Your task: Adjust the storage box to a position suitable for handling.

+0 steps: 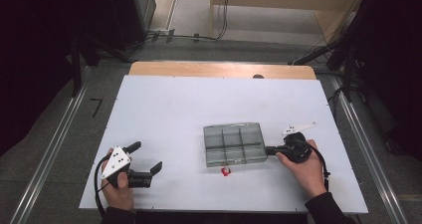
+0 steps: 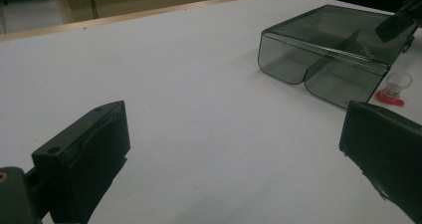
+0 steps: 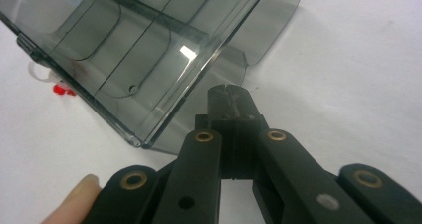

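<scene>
On the left I see my left gripper (image 1: 148, 158) near the front left corner of the white desk (image 1: 164, 109). My left hand (image 1: 118, 191) holds it from below. Its 2 black jaws are spread wide, and nothing is between them. In the left gripper view the jaws stand far apart over bare desk, and the box sits well away, up and to the right.

In the middle of the desk lies the clear grey box (image 1: 234, 143). It lies flat, a bit right of the middle and nearer the front edge than the back. Inside it I can see thin walls that cut it into small rooms. I count 2 rows of 3.

Just in front of the box, close to its front edge, lies a small red thing (image 1: 226, 171). In the left gripper view it looks like a red base with a clear bit on top (image 2: 393, 88). I cannot tell what it is.

To the right of the box is my right gripper (image 1: 268, 150), held in my right hand (image 1: 304, 168). It points left at the box. Its jaws are pressed together, with nothing between them. In the right gripper view the closed tip (image 3: 229, 95) sits right at the box's side wall (image 3: 234, 59), near a corner. I cannot tell if it touches.
</scene>
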Available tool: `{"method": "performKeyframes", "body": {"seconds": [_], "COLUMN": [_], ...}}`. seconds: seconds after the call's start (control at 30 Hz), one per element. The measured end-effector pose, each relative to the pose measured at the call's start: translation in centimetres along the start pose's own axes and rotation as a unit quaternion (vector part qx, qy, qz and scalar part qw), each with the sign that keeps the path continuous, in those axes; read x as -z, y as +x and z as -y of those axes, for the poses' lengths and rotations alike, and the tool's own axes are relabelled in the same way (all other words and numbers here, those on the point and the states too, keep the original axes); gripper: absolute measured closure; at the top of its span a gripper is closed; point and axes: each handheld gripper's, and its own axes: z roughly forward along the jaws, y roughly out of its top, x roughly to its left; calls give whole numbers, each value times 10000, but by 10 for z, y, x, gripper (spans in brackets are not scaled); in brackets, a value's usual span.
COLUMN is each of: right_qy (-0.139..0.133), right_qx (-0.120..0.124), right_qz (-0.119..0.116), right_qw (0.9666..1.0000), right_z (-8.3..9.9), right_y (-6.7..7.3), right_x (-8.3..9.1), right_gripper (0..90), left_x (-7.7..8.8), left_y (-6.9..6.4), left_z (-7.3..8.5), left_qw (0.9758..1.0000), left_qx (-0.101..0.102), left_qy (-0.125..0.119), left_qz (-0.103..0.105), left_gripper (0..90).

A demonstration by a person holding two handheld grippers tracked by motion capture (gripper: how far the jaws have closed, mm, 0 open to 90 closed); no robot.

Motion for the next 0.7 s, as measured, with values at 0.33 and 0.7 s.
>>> {"method": "performKeyframes", "body": {"seconds": [0.33, 0.7], "right_qy": [-145, -325], "right_qx": [74, 114], "right_qz": [-29, 18], "right_qw": [9999, 9994], "right_z": [5, 10], "right_y": [17, 24], "right_x": [-1, -4], "right_gripper": [886, 886], "left_x": [0, -2], "left_y": [0, -1], "left_z": [0, -1], "left_qw": [10000, 10000], "left_qx": [-6, -31], "left_qy": [11, 53], "left_qz": [-6, -11], "left_gripper": [0, 0]}}
